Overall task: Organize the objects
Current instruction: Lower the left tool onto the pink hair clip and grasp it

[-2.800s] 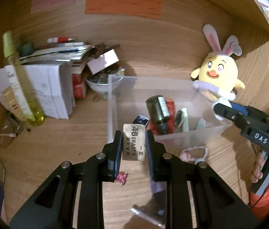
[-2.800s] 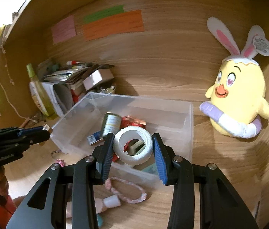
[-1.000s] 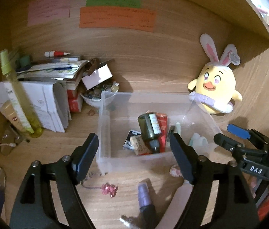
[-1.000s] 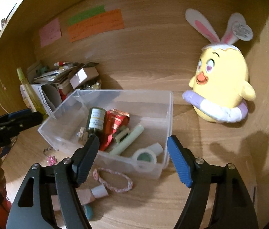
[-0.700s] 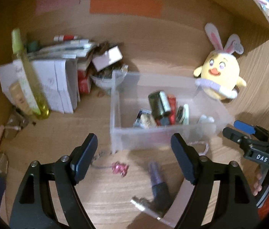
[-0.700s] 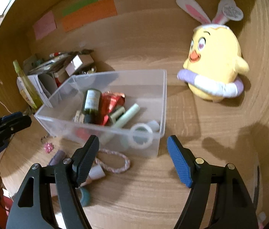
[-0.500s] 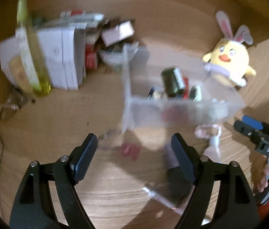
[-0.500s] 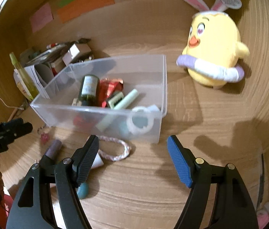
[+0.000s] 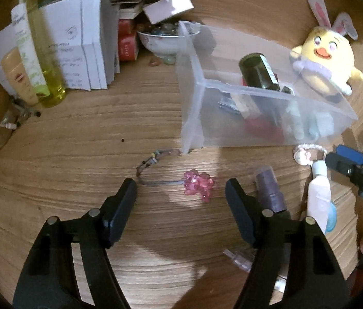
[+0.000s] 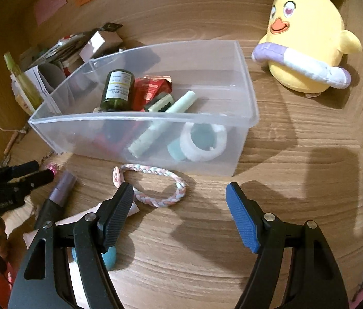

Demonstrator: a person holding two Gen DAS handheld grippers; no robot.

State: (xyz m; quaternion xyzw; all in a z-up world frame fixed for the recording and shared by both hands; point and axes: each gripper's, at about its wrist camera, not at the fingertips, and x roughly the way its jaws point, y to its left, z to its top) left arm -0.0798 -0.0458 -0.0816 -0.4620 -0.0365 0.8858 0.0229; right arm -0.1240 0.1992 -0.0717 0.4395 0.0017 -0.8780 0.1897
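Note:
A clear plastic bin (image 9: pixel 194 87) (image 10: pixel 245 82) holds a dark green bottle (image 10: pixel 117 90), a red packet (image 10: pixel 148 90), a pale green stick (image 10: pixel 161 126) and a white tape roll (image 10: pixel 203 141). My left gripper (image 9: pixel 181 206) is open and empty, low over a pink bead charm (image 9: pixel 198 184) on a thin cord. My right gripper (image 10: pixel 179 211) is open and empty, just in front of a braided pink and white bracelet (image 10: pixel 155 188). A purple tube (image 9: pixel 270 193) (image 10: pixel 61 189) and a white tube (image 9: pixel 319 193) lie on the desk before the bin.
A yellow chick plush (image 10: pixel 307 41) (image 9: pixel 325 59) stands right of the bin. White boxes (image 9: pixel 83 49), a yellow-green bottle (image 9: pixel 40 49) and a bowl of trinkets (image 9: pixel 166 38) crowd the back left. Wooden walls close the desk at the back and both sides.
Both grippers released their items into the bin, the eraser and the tape roll, opened wide, then pulled back and tipped down toward the loose items in front of the bin.

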